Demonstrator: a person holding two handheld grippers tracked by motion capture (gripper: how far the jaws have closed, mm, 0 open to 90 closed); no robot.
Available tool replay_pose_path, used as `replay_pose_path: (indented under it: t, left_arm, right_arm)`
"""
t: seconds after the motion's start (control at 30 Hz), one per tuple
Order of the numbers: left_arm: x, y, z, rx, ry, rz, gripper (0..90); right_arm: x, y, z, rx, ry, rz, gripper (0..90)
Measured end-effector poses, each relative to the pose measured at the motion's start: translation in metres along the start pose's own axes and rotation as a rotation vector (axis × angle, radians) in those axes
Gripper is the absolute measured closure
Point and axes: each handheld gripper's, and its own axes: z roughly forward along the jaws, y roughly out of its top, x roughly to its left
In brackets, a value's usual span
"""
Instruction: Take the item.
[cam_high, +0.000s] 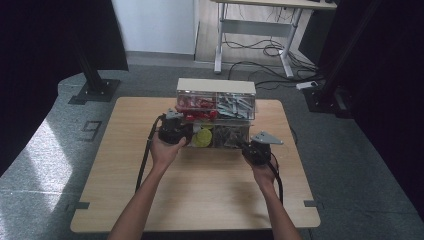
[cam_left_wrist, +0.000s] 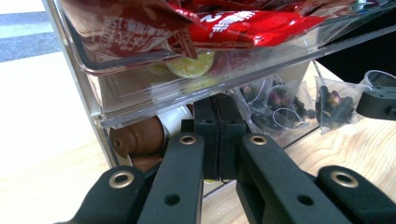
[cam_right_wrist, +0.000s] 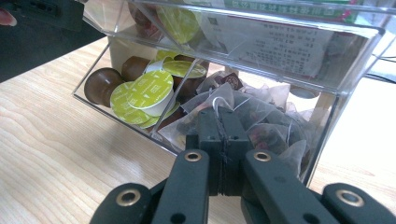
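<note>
A clear two-tier drawer box (cam_high: 216, 87) stands at the table's far middle. Its upper drawer (cam_left_wrist: 140, 88) holds red packets (cam_left_wrist: 243, 23). The lower drawer (cam_right_wrist: 116, 119) holds brown capsules with yellow-green lids (cam_right_wrist: 149, 91) and mesh tea bags (cam_right_wrist: 266, 135). My left gripper (cam_high: 175, 132) (cam_left_wrist: 219, 121) is shut and empty, its tips at the lower drawer's left front beside a brown capsule (cam_left_wrist: 140, 137). My right gripper (cam_high: 256, 150) (cam_right_wrist: 219, 126) is shut at the tea bag side. In the left gripper view a tea bag (cam_left_wrist: 336, 105) hangs from it over the wood.
The box sits on a light wooden table (cam_high: 200, 190) with bare wood in front of both hands. Grey packets (cam_high: 235, 105) fill the upper drawer's right half. Beyond the table are black stand feet (cam_high: 95, 90), a desk frame and loose cables (cam_high: 270, 50) on the floor.
</note>
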Motion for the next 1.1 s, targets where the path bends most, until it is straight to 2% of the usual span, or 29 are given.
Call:
replay_pose_path:
  t: [0.3, 0.57, 1.1]
  left_arm:
    - [-0.001, 0.001, 0.0, 0.002, 0.001, 0.004, 89.2]
    - [-0.003, 0.001, 0.001, 0.003, 0.001, 0.007, 89.3]
    - [-0.003, 0.0, 0.002, 0.001, 0.003, 0.002, 89.2]
  right_arm:
    - [0.0, -0.012, -0.013, -0.022, 0.008, 0.019, 88.7]
    - [0.0, -0.018, -0.017, -0.034, 0.011, 0.026, 88.7]
    - [-0.005, -0.02, -0.024, -0.056, 0.006, 0.04, 88.6]
